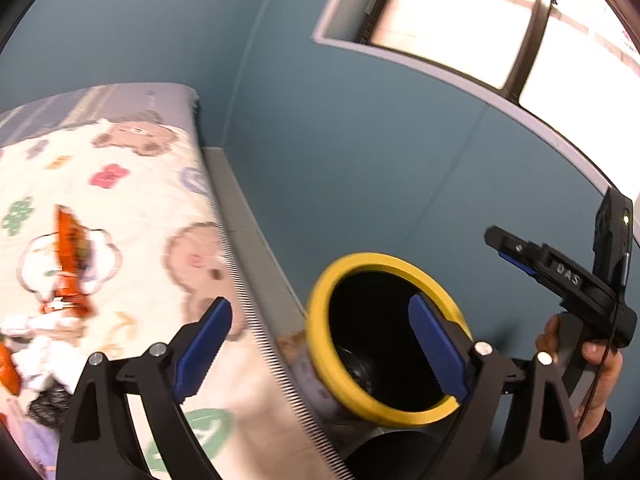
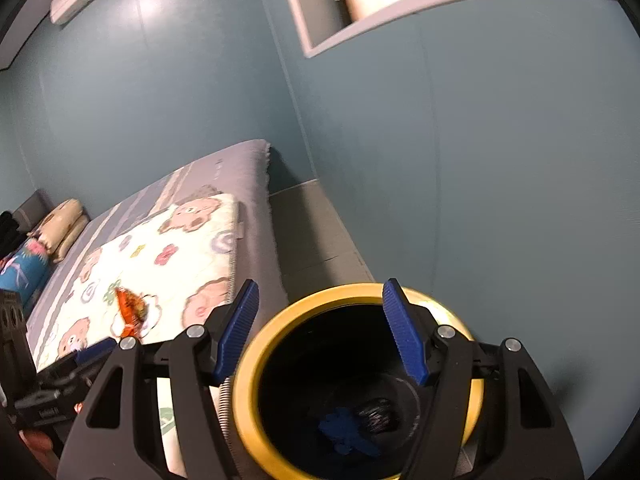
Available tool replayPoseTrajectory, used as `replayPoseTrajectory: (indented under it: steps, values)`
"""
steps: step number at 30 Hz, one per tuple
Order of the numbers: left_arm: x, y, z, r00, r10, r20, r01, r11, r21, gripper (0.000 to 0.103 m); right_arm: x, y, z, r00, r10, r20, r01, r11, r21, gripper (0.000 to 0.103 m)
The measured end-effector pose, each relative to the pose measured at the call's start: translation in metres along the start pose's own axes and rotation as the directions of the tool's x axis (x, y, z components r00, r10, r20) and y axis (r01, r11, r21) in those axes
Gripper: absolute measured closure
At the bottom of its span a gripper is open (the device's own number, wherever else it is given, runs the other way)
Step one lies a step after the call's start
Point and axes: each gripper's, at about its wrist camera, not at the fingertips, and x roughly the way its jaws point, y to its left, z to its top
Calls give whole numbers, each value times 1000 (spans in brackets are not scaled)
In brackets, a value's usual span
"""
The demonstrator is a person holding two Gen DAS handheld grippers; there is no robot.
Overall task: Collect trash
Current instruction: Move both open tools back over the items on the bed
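Note:
A black bin with a yellow rim (image 1: pixel 360 258) stands on the floor between the bed and the blue wall. My left gripper (image 1: pixel 320 344) is open and empty, its right finger over the bin's mouth and its left finger over the blanket. My right gripper (image 2: pixel 320 332) hangs open and empty above the bin's yellow rim (image 2: pixel 340 292). Inside the bin lie a blue scrap (image 2: pixel 348 428) and a black crumpled piece (image 2: pixel 376 412). On the bed lie an orange wrapper (image 1: pixel 70 248) (image 2: pixel 130 308), white crumpled tissue (image 1: pixel 36 344) and a black crumpled piece (image 1: pixel 48 400).
The bed carries a cream bear-print blanket (image 1: pixel 132 184) over a grey sheet (image 2: pixel 224 176), with pillows (image 2: pixel 64 220) at its far end. A grey floor strip (image 2: pixel 312 232) runs between bed and wall. A window (image 1: pixel 480 20) sits high on the right. A hand (image 1: pixel 596 364) holds the right gripper.

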Motion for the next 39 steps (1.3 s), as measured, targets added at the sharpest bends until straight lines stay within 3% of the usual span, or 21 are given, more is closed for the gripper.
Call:
replayPoseTrajectory:
  steps: [6, 15, 28, 39]
  values:
    - [-39, 40, 1, 996, 81, 39, -80, 996, -45, 13, -5, 39, -8, 997, 72, -11, -73, 996, -50, 40]
    - [-102, 108, -6, 970, 230, 83, -220, 968, -119, 10, -9, 109, -21, 981, 190, -43, -194, 971, -142, 37]
    - [-155, 206, -33, 908, 416, 46, -396, 889, -232, 10, 1, 203, -54, 937, 310, -159, -342, 907, -247, 37]
    - [-171, 272, -60, 860, 510, -9, -489, 820, -298, 10, 28, 254, -95, 907, 315, -279, -396, 864, -310, 37]
